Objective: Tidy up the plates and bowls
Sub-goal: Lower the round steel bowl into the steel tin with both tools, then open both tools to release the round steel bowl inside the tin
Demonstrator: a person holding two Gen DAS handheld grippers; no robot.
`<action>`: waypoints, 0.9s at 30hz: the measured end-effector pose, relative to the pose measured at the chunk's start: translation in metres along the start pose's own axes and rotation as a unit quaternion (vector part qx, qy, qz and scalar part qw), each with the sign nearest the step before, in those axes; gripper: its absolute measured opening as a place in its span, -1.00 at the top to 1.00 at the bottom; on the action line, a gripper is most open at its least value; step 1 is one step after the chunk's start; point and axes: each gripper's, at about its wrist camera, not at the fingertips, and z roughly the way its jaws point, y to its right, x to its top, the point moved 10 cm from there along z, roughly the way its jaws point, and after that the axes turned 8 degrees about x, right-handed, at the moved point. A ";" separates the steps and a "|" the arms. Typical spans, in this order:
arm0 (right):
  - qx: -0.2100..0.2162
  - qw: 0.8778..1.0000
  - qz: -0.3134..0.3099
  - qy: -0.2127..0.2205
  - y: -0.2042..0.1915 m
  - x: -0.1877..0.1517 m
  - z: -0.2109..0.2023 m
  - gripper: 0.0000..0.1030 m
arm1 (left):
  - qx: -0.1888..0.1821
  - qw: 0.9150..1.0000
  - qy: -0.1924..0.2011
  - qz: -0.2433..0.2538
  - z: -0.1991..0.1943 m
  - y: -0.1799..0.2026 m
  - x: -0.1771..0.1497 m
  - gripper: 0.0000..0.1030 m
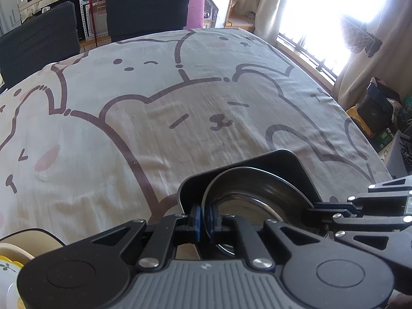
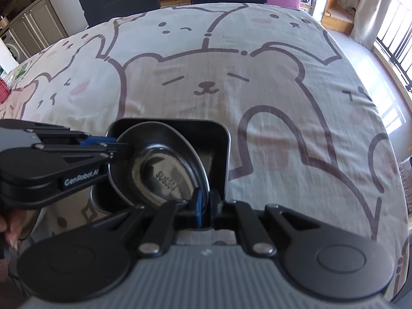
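While both grip it, I hold steel bowl (image 2: 159, 164) tilted in black tray (image 2: 219, 139), tabletop's near edge | left gripper (image 1: 204, 219) clamps left rim | right gripper (image 2: 206, 211) clamps near rim

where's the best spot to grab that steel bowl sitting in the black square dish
Grip the thin rim of the steel bowl, one pad inside and one outside, coming down from above. Its wall is low and flared and sits inside the black square dish, so side access is poor. The left gripper and right gripper are each shut on that rim this way, at opposite edges.
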 end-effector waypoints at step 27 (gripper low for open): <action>0.030 0.998 0.022 0.044 -0.009 0.011 -0.035 0.24 | -0.020 0.999 0.031 -0.014 -0.044 -0.013 0.005 0.05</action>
